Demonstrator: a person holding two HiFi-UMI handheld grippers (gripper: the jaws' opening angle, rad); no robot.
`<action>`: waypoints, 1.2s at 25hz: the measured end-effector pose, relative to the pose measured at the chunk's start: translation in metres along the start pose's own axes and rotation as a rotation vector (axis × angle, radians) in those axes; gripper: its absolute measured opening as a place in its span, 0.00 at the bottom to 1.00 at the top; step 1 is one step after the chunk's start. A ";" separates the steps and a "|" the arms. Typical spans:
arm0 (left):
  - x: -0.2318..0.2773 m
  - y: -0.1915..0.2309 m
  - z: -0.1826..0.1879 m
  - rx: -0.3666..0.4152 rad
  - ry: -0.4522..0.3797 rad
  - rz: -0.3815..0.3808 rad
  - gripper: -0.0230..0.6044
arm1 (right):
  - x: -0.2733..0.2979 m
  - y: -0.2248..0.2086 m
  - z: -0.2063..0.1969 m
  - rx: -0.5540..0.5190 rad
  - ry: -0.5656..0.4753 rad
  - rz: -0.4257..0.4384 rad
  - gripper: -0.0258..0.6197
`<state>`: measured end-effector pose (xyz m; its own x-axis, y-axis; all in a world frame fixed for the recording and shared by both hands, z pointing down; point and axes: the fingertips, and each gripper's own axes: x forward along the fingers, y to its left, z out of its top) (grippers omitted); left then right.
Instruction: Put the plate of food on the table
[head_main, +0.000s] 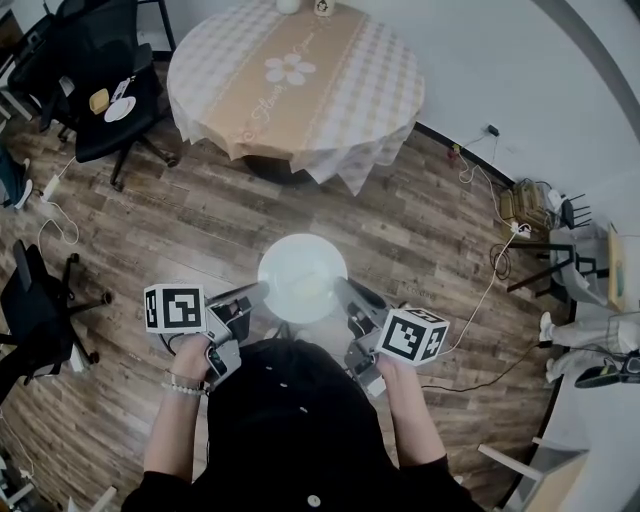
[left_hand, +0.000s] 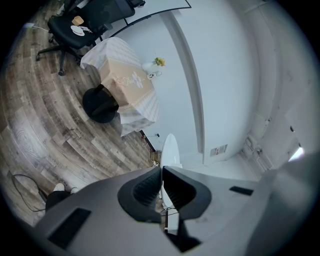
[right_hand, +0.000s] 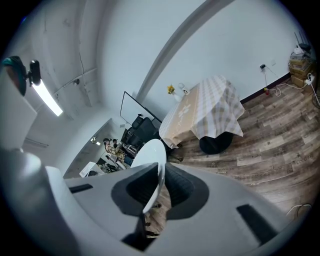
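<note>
— Where's the table (head_main: 300, 80)?
— Well ahead across the wooden floor (head_main: 150, 230), round, under a checked cloth. I'd say there's a walk left.
— And the plate (head_main: 302, 277)?
— In the air in front of the person, roughly level. I can't make out any food on it.
— What holds it?
— The left gripper (head_main: 262, 292) and right gripper (head_main: 343, 290) each pinch an opposite rim, probably so it can't tip.

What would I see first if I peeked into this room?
A round white plate is held above the wooden floor, pinched at its rim by the left hand-held gripper and the right hand-held gripper. Ahead stands a round table under a checked cloth with a flower runner.
</note>
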<state>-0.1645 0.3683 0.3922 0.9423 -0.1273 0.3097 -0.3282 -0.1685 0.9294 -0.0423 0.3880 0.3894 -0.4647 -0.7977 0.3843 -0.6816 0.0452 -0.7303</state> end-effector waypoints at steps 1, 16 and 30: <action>0.001 0.000 0.000 -0.005 0.001 -0.006 0.05 | 0.000 0.000 0.000 0.002 -0.002 -0.002 0.07; -0.012 0.002 0.007 -0.017 0.034 -0.050 0.05 | 0.012 0.008 -0.009 0.021 -0.037 -0.027 0.07; -0.006 0.009 0.016 0.040 0.043 -0.021 0.05 | 0.018 0.002 -0.002 0.034 -0.041 -0.012 0.07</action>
<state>-0.1745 0.3516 0.3951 0.9505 -0.0814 0.2998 -0.3104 -0.2097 0.9272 -0.0531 0.3749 0.3964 -0.4327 -0.8221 0.3700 -0.6667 0.0155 -0.7452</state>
